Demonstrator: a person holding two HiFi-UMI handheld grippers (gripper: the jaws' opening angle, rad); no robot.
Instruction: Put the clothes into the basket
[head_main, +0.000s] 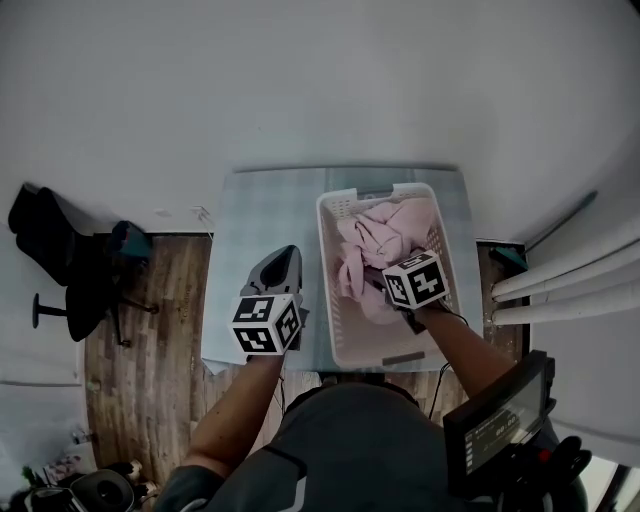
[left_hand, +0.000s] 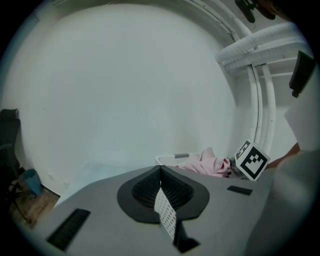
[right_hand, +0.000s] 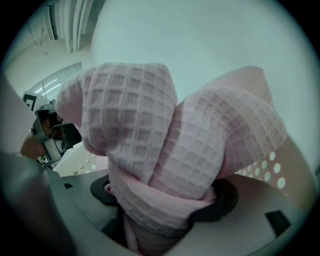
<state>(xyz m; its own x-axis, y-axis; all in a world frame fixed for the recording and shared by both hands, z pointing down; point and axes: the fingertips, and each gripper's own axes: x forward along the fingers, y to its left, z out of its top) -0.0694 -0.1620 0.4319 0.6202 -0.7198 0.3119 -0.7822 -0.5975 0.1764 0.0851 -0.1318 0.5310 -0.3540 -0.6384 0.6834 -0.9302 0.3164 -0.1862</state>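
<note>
The person wears a dark grey short-sleeved top (head_main: 340, 450) with a paler seam line (head_main: 290, 470) toward its 7 o'clock edge; the forearms carry no sleeves. The left gripper (head_main: 283, 256) has a pale grey shell tapering to dark fingers (head_main: 278, 272); at its 6 o'clock end sits a marker cube (head_main: 266, 323) printed with black-and-white squares. Seen in its own view, the shell bears a black ribbed collar (left_hand: 142, 192), a white dotted strip (left_hand: 166, 212) and black rectangular slots (left_hand: 67, 228). The right gripper (head_main: 392, 283) has a second marker cube (head_main: 416, 279); a thin black cable (head_main: 458, 317) leaves it toward 4 o'clock.
</note>
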